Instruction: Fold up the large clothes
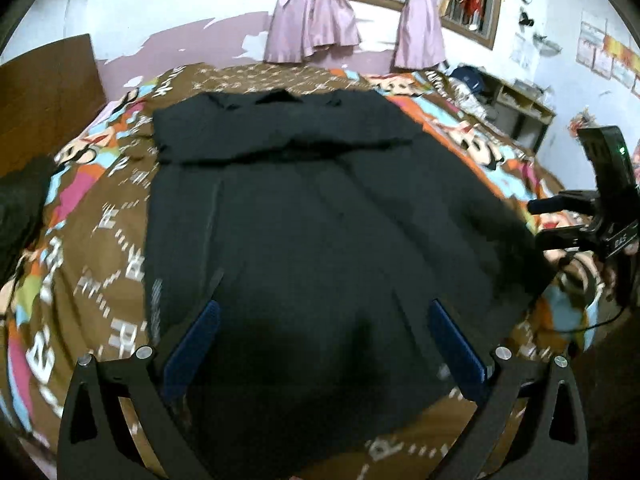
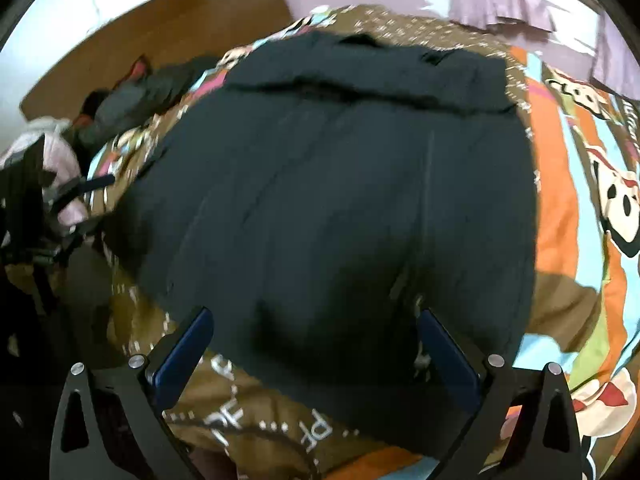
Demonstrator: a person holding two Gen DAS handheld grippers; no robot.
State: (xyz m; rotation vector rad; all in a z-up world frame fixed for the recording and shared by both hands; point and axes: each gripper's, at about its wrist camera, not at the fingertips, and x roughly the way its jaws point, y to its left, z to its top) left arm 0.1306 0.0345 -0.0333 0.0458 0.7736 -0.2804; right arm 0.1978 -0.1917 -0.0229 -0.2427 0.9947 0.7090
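Note:
A large black garment (image 1: 304, 208) lies spread flat on a bed, its top part folded over into a band near the far end. The right wrist view shows the same garment (image 2: 340, 184) from the other side. My left gripper (image 1: 324, 312) hovers open above its near hem, blue pads wide apart with nothing between them. My right gripper (image 2: 316, 320) is open too, over the near hem. In the left wrist view the right gripper (image 1: 560, 220) shows at the right edge, beside the cloth. The left gripper (image 2: 76, 204) appears at the left edge of the right wrist view.
The bed has a brown cartoon-print cover (image 1: 100, 240). A wooden headboard (image 1: 44, 92) stands at the left, with dark clothes (image 2: 136, 96) piled near it. Purple curtains (image 1: 316, 16) hang under a window on the far wall. A low shelf unit (image 1: 520, 100) sits at the right.

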